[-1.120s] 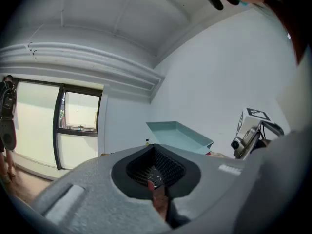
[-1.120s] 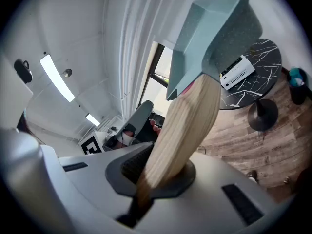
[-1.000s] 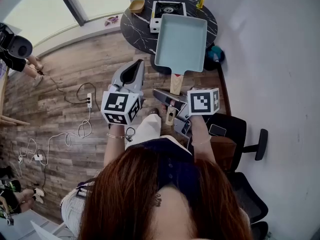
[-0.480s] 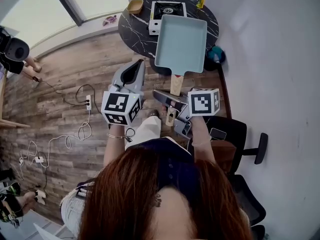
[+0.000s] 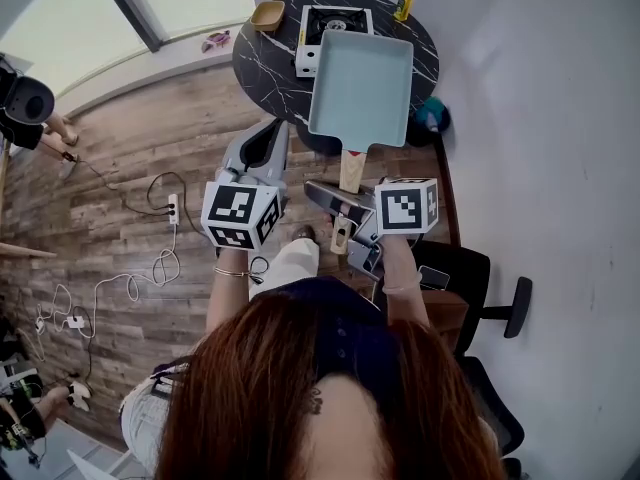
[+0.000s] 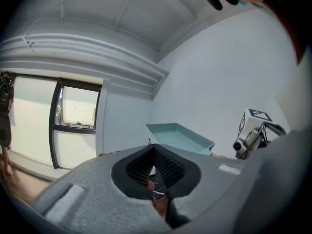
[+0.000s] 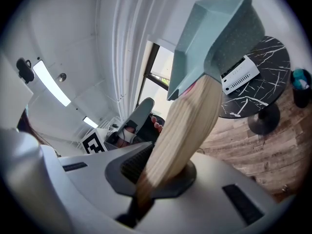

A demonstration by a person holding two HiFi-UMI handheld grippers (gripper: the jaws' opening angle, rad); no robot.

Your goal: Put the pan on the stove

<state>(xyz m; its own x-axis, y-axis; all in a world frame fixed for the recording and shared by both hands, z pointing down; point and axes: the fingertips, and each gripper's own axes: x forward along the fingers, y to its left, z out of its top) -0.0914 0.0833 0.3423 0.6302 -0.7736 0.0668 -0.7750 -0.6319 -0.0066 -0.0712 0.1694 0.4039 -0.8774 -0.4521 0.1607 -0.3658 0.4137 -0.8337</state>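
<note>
Above the round table (image 5: 262,68), the right gripper (image 5: 343,200) pinches the pan (image 5: 361,86) by its wooden handle (image 5: 351,167). The pan hangs in the air near the stove (image 5: 333,23). Keep it flat and lower it slowly onto the stove. The left gripper (image 5: 270,136) has its jaws touching, empty.

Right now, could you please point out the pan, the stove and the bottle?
pan (image 5: 362,86), head view, middle of its teal floor.
stove (image 5: 335,20), head view, its black burner top.
bottle (image 5: 404,0), head view, its yellow body.
</note>
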